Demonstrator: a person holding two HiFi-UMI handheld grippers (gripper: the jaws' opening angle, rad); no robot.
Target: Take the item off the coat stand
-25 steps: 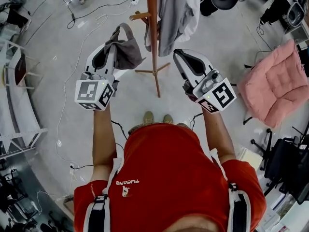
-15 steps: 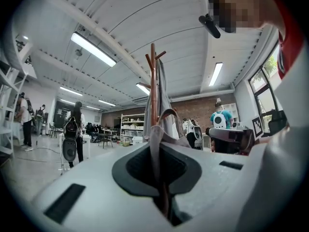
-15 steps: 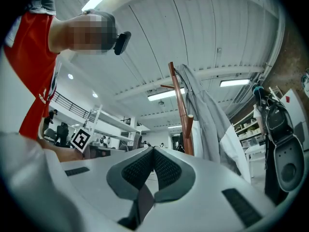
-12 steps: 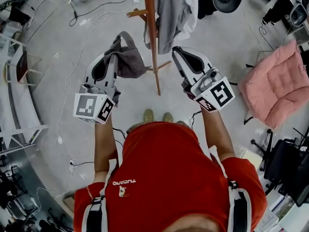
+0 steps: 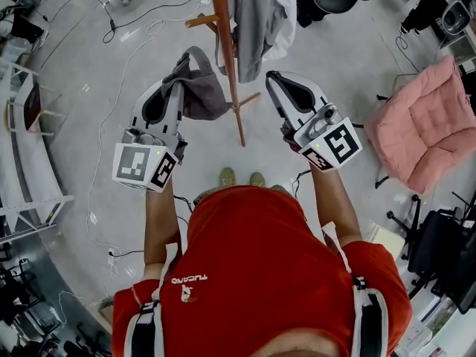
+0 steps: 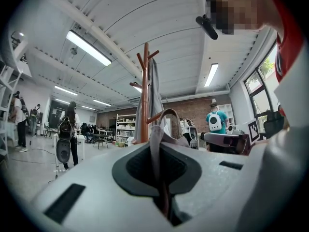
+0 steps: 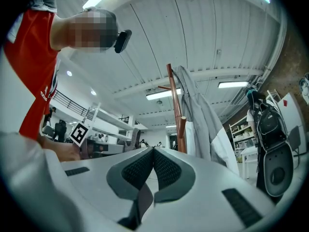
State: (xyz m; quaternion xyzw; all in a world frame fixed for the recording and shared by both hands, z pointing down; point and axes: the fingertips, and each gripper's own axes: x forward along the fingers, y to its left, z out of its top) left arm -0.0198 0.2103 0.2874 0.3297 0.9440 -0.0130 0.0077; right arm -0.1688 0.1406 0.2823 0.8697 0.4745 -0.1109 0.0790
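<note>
Grey concrete floor [image 5: 97, 88] runs under everything in this workshop, with cables [image 5: 149, 28] trailing across it and a pink cushion [image 5: 420, 129] off to the person's right. From where I stand, the person in the red shirt [image 5: 260, 266] faces a wooden coat stand [image 5: 236, 114], one hand-held gripper raised on each side of its pole. The left hand-held gripper [image 5: 177, 84] is pinched tight on a fold of the grey bag [image 5: 197, 91]; in the left gripper view the cloth runs straight down between the pads, and the bag's strap loop stands up above the jaws. The bag hangs from those jaws just to the left of the pole, below the stand's short left peg, with its loop free in the air; its right edge comes close to the pole, and I cannot tell whether it touches. The right hand-held gripper [image 5: 271, 76] is pressed together with its pads meeting at the tips, and it points up beside the pole on the other side. A grey coat [image 5: 253, 21] hangs from the upper pegs, over a white garment behind it. The person's shoes [image 5: 242, 178] are planted near the stand's feet.
</note>
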